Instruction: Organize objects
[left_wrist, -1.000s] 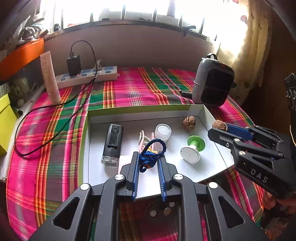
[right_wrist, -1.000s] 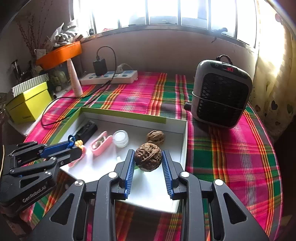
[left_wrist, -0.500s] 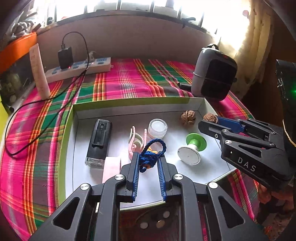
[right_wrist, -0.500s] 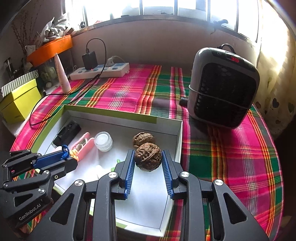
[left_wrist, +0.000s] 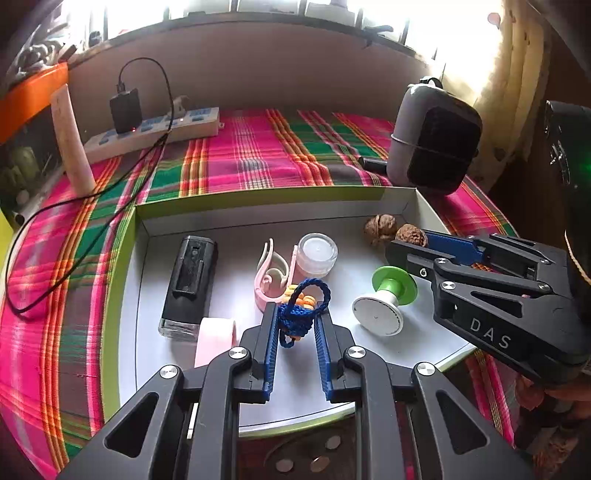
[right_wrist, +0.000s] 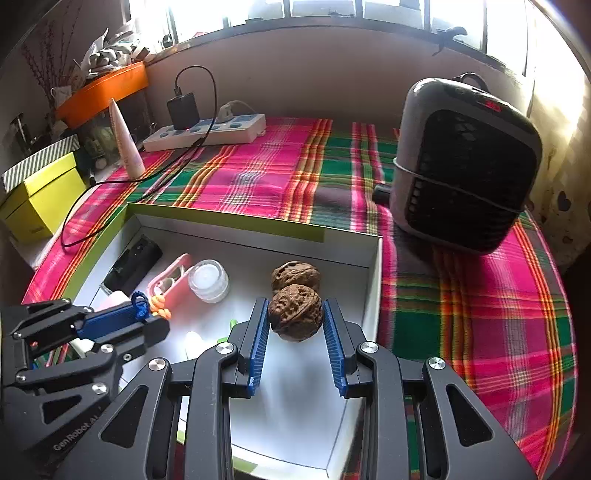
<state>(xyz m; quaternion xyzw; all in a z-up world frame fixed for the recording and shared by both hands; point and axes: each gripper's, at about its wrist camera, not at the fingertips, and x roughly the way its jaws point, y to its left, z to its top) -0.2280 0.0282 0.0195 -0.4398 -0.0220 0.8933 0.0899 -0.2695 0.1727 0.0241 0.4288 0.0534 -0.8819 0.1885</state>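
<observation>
While each hand-held gripper grips its load, right (right_wrist: 295, 320) a walnut (right_wrist: 294, 312), left (left_wrist: 295, 320) a cord (left_wrist: 299, 315), release into the tray (right_wrist: 258, 230) seems next

Plaid-covered table (right_wrist: 461, 314) with a shallow tray (right_wrist: 236, 221), heater (right_wrist: 465, 166), power strip (right_wrist: 207, 131), upright tube (right_wrist: 125, 140)

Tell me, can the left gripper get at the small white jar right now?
Probably not: the left gripper is shut on the blue cord charm, and the pink clip lies just before the white jar.
</observation>
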